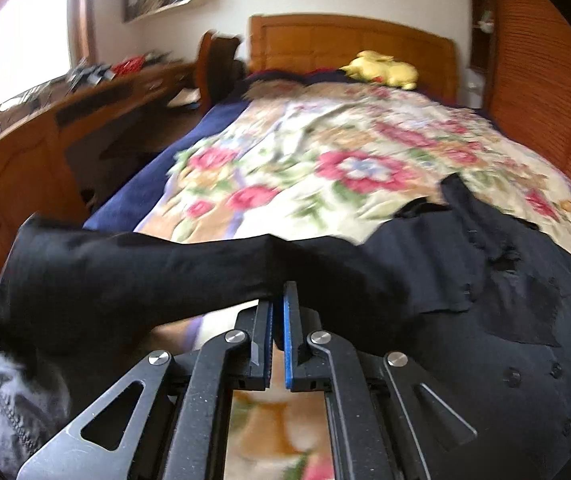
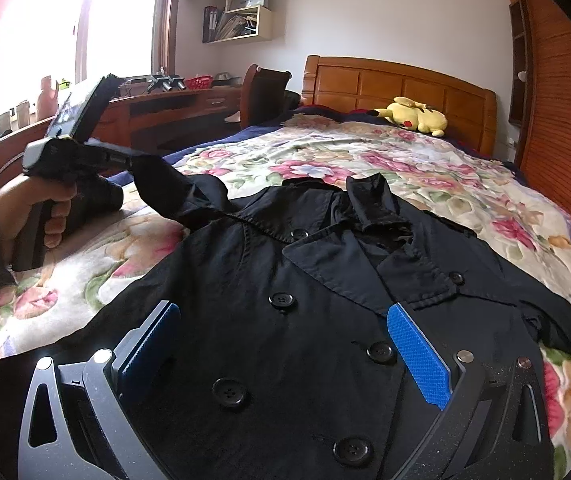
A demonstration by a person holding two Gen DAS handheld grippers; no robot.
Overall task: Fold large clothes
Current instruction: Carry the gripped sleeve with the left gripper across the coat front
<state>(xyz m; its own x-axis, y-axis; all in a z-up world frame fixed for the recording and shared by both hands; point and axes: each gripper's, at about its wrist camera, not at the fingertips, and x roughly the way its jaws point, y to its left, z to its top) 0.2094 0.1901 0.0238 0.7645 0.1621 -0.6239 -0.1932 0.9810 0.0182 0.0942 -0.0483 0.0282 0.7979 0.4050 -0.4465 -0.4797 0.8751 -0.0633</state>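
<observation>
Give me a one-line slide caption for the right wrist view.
Open right hand-held gripper hovers over the black coat on the bed; left hand-held gripper lifts its sleeve.

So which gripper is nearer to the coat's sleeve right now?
Left. The left gripper is shut on the sleeve, holding it off the floral bedspread. The right gripper hangs open over the coat's buttoned front, away from that sleeve.

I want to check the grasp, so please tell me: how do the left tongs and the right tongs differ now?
The left tongs are shut on the black coat's sleeve; the right tongs stand wide open, holding nothing. The left tongs hold the sleeve up off the floral bedspread; the right tongs hover over the black coat, which lies flat, buttoned side up. Both have blue pads.
</observation>
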